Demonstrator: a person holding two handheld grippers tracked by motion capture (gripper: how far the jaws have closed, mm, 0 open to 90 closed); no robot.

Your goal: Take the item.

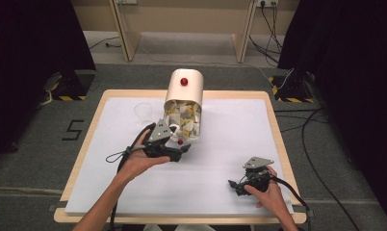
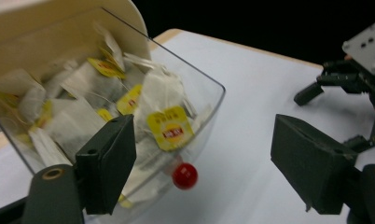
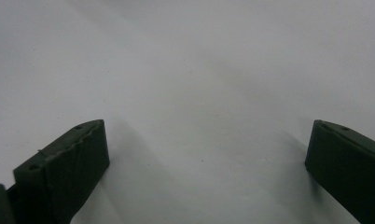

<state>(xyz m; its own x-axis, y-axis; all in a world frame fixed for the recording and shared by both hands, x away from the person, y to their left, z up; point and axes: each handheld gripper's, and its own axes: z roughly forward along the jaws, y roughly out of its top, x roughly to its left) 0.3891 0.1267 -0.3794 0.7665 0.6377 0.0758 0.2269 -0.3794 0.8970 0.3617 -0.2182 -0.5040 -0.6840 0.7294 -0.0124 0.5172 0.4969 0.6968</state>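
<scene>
While the right gripper [image 1: 236, 184] rests with its jaws spread over the bare white table [image 1: 230, 144], the left gripper [image 2: 199, 172] sits at the clear flap of the cream tea-bag box [image 1: 184, 96], jaws wide apart, pinching nothing, the red knob [image 2: 184, 175] between them.

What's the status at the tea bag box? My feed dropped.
Left gripper open at the tea bag box, red knob between its jaws, ungripped. Right gripper open, parked on the table. Nothing in the way.
</scene>
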